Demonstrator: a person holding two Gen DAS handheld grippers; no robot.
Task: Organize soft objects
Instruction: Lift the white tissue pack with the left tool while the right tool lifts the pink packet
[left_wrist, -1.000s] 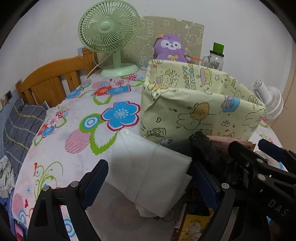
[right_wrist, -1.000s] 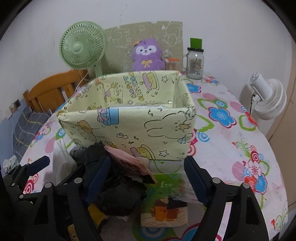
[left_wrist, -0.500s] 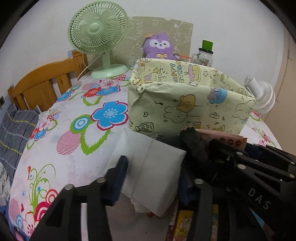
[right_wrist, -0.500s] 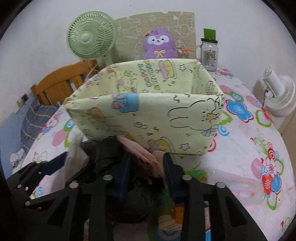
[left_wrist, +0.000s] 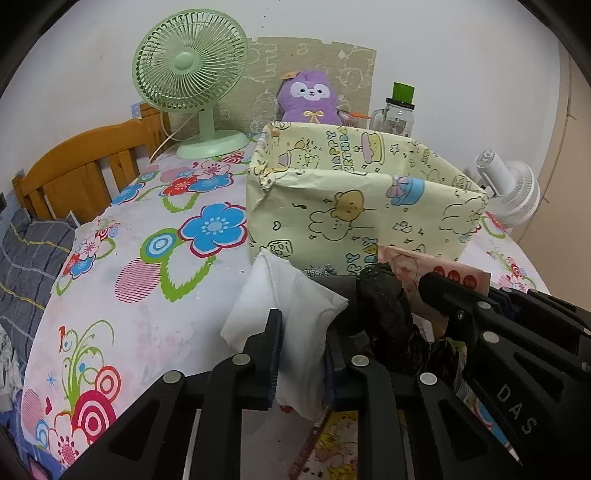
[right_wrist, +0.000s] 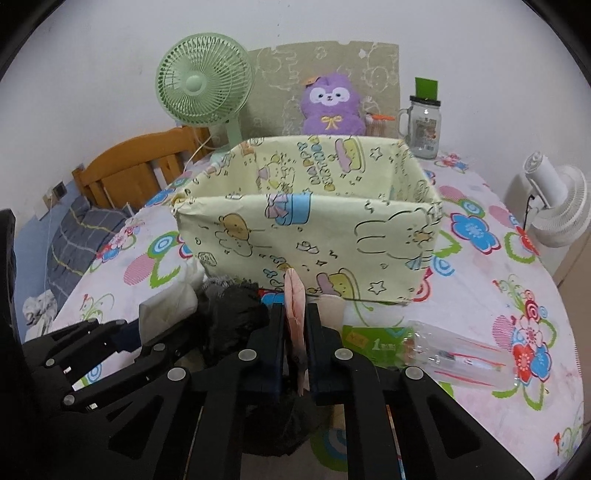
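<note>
A yellow cartoon-print box (left_wrist: 362, 206) (right_wrist: 310, 229) stands open on the flowered table. In front of it lies a pile of soft things. My left gripper (left_wrist: 301, 347) is shut on a white folded pack (left_wrist: 284, 306), lifted off the table; it also shows in the right wrist view (right_wrist: 166, 310). My right gripper (right_wrist: 295, 332) is shut on a thin pink pack (right_wrist: 294, 299), held upright just before the box; the left wrist view shows it too (left_wrist: 424, 269). A black crumpled cloth (left_wrist: 384, 299) (right_wrist: 232, 317) lies between the two grippers.
A green desk fan (left_wrist: 192, 74), a purple plush (right_wrist: 330, 105) and a glass jar (right_wrist: 424, 125) stand behind the box. A white fan (right_wrist: 557, 206) is at the right edge. A clear plastic bottle (right_wrist: 450, 350) and a green pack (right_wrist: 369, 339) lie at front right. A wooden chair (left_wrist: 85, 170) stands left.
Both grippers went from wide open to shut: the left closed on the white pack and lifted it, the right closed on the pink pack and raised it upright.
</note>
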